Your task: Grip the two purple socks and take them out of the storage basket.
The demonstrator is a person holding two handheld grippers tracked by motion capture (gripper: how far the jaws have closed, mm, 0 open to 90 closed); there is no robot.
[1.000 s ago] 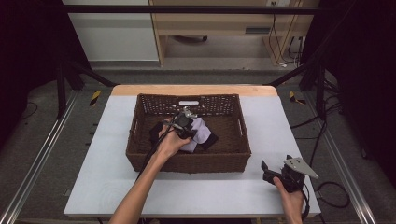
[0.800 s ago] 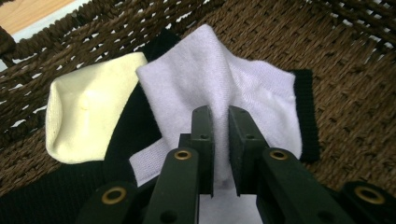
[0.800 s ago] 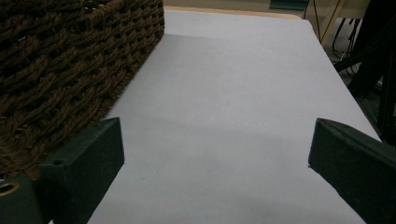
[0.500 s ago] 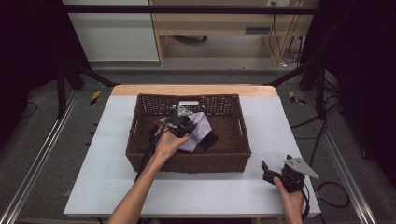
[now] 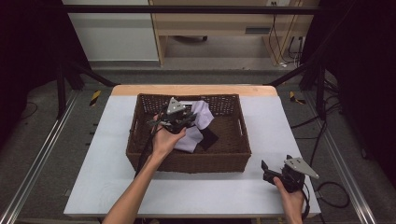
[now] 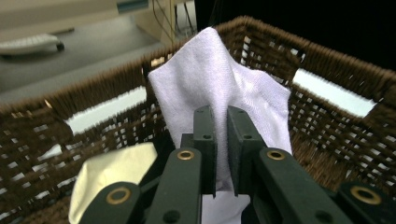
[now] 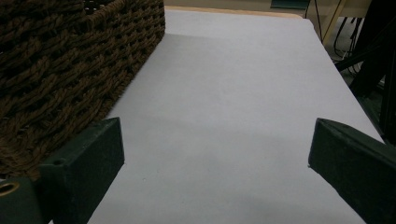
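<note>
A brown wicker basket (image 5: 236, 157) stands on the white table. Inside it, my left gripper (image 5: 186, 119) is shut on a pale lilac cloth (image 5: 201, 113), pinching a fold so the cloth rises in a peak. In the left gripper view the cloth (image 6: 210, 79) stands up between the closed jaws of that gripper (image 6: 221, 122), in front of the basket wall (image 6: 327, 60). My right gripper (image 5: 267, 170) rests on the table at the front right, open with nothing between its jaws. In the right gripper view the right gripper (image 7: 215, 154) faces bare table beside the basket (image 7: 60, 65).
A dark cloth (image 5: 208, 138) lies in the basket beside the lilac one. A cream-coloured piece (image 6: 112, 175) lies on the basket floor at the lower left of the left gripper view. Black frame posts and cables stand beyond the table's right edge (image 5: 322, 88).
The left gripper has lifted and moved toward the basket's back wall with the lilac cloth in it. The right gripper has stayed where it was.
</note>
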